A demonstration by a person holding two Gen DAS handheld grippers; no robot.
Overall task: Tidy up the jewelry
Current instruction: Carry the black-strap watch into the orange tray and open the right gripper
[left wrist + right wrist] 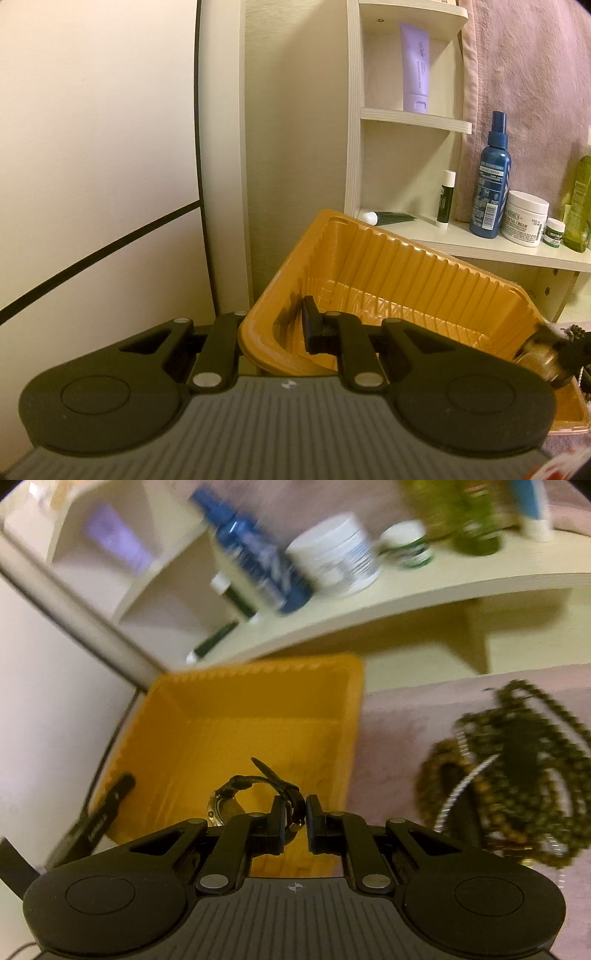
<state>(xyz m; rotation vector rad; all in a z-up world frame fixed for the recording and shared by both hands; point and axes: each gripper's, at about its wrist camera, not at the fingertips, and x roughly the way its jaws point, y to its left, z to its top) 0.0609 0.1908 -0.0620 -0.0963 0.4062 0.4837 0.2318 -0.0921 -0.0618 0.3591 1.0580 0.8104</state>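
Right wrist view, bottom centre: the right gripper [295, 821] is clenched on the black strap of a wristwatch [236, 794], whose round metal case hangs just left of the fingers while the loose strap end sticks up above them. Directly behind the watch sits the orange tray [207, 716], ribbed along its walls, filling the middle of the frame. At the tray's lower left edge the left gripper [107, 812] shows as a dark finger lying over the rim. To the right, on a pinkish cloth [399, 723], lies a tangled heap of beaded necklaces [517, 768] in dark green and brown, with a pale silvery chain running through it; the heap is well apart from the tray. Farther back, along the top of the frame, a cream shelf [424, 590] carries blurred toiletries: a blue spray bottle [258, 554], a white cream jar [340, 554] and a smaller green-labelled jar [406, 542].

Left wrist view, lower centre: the left gripper [291, 328] pinches the near wall of the orange tray [406, 266], one pad inside the tray and the other outside, the tray tilted up toward the camera. At the right edge, the watch [543, 354] shows over the tray's far rim, blurred. Behind, in the upper right, the shelf [480, 243] holds the blue spray bottle [493, 173], the cream jar [526, 218], and a lilac tube [415, 66] standing one level up.
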